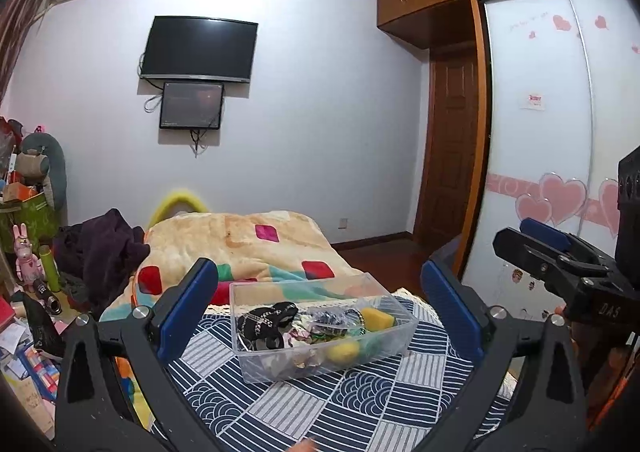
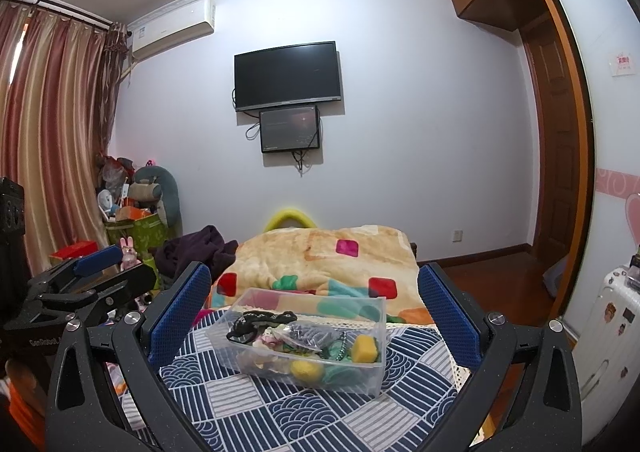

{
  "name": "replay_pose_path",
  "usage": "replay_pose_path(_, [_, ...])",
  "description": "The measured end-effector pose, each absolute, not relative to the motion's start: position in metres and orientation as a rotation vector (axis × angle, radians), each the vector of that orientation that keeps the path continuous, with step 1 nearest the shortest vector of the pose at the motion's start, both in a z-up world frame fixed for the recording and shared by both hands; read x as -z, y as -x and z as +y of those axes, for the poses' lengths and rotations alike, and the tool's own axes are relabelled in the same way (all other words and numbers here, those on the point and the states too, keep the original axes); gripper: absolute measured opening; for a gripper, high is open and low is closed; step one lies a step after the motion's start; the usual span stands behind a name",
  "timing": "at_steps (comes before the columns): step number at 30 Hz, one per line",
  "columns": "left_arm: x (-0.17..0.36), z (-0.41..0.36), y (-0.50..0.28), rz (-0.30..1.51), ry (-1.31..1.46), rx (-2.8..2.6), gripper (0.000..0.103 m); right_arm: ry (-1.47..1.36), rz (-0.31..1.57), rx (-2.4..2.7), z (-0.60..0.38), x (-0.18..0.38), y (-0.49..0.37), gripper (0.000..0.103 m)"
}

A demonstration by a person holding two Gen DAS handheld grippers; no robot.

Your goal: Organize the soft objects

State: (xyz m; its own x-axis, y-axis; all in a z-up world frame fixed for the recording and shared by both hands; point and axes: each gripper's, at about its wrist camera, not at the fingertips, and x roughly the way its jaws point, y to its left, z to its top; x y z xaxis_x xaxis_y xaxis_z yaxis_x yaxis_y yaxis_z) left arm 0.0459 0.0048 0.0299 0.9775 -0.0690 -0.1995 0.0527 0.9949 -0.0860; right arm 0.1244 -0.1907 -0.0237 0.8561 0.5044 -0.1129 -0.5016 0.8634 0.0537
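A clear plastic box [image 1: 394, 326] [image 2: 376, 348] sits on a blue and white patterned cloth [image 1: 304, 408] [image 2: 304, 412] on the bed. It holds soft things: a black headband [image 1: 266, 326] [image 2: 260, 322], a yellow sponge [image 1: 378, 319] [image 2: 365, 348], a yellow ball [image 1: 343, 352] [image 2: 306, 370] and a tangle of small pieces. My left gripper [image 1: 320, 316] is open and empty, raised in front of the box. My right gripper [image 2: 316, 316] is open and empty, at the same height. Each gripper shows at the edge of the other's view.
A colourful blanket [image 1: 248, 244] [image 2: 328, 256] lies folded behind the box, with a dark garment [image 1: 104, 248] [image 2: 200, 248] left of it. Clutter and toys crowd the floor at left [image 1: 28, 252]. A wardrobe [image 1: 560, 131] and a white suitcase [image 2: 612, 332] stand at right.
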Motion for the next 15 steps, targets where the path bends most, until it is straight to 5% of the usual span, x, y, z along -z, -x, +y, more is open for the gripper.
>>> replay_pose_path(15, [-0.0304,0.0052,-0.0469,0.214,0.093,0.056,0.103,-0.024,0.134,-0.537,-0.1880,0.0241,-0.1246,0.103])
